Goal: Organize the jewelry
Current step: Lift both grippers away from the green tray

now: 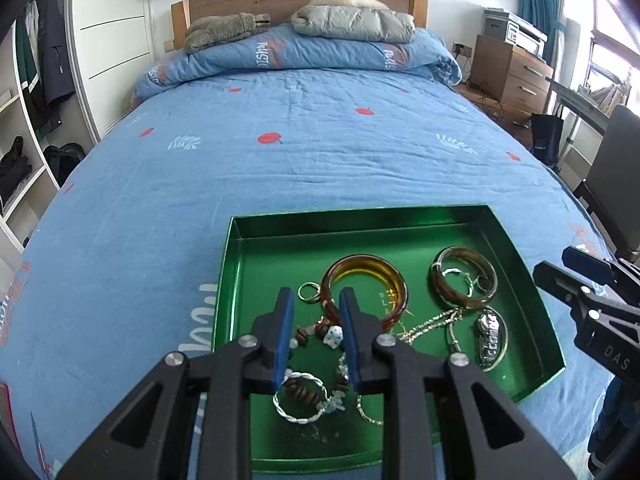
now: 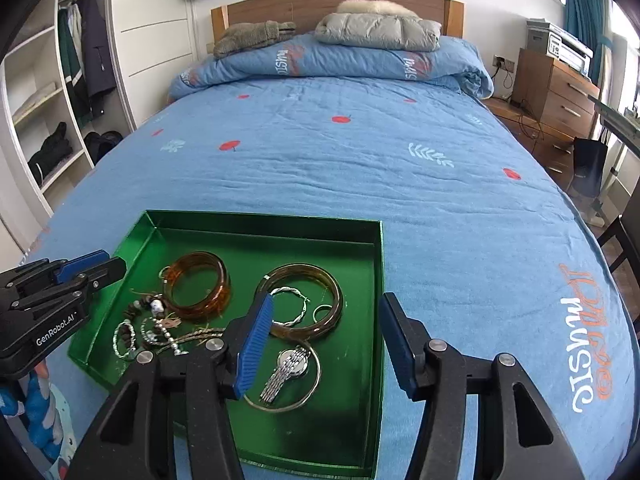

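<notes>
Both grippers hover over the green tray (image 2: 378,280) of jewelry on the bed. Left gripper (image 1: 316,300), jaws narrowly parted, holds nothing; right gripper (image 2: 326,308) gapes wide. Next: pinch the amber bangle (image 1: 362,290) at twelve o'clock.

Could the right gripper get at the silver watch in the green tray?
Probably yes. The right gripper is open above the green tray, and the silver watch lies uncovered below its fingers, nothing on top.

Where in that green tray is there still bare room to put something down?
The green tray is bare along its far wall, beyond the amber bangle and brown bangle. The near half is crowded with chains, the beaded bracelet and the watch.
</notes>
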The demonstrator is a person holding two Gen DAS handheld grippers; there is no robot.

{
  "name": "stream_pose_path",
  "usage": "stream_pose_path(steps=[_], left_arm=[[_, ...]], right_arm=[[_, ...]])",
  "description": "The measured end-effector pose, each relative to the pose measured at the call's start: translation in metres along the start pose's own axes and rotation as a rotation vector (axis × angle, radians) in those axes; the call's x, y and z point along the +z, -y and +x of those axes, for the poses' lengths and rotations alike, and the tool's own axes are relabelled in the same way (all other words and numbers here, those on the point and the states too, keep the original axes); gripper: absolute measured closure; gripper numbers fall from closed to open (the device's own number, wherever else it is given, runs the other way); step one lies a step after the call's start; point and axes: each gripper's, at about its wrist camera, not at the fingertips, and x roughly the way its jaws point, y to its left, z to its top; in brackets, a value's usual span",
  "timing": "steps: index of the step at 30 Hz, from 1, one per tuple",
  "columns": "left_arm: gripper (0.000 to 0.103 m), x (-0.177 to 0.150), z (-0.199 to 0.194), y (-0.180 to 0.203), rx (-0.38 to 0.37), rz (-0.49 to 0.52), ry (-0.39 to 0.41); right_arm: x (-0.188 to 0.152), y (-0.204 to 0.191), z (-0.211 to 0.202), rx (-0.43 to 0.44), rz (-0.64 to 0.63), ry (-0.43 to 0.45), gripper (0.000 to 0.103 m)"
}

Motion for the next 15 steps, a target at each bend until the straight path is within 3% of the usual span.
stream_pose_path(steps=[2,4,15], left_arm=[[0.077,-0.004,-0.016,-0.004,-0.015,-0.020,0.013],[0.066,-0.010,-0.033,-0.007,-0.011,-0.031,0.040],[0.066,-0.065,-0.119,-0.021,0.019,-0.061,0.105]], right_arm=[[-0.004,-0.003,-0.018,0.007,-0.001,0.025,0.046],[-0.010,-0.006,-0.037,0.016,-0.004,0.048,0.043],[-0.061,-0.027,-0.109,0.025,-0.064,0.090,0.035]])
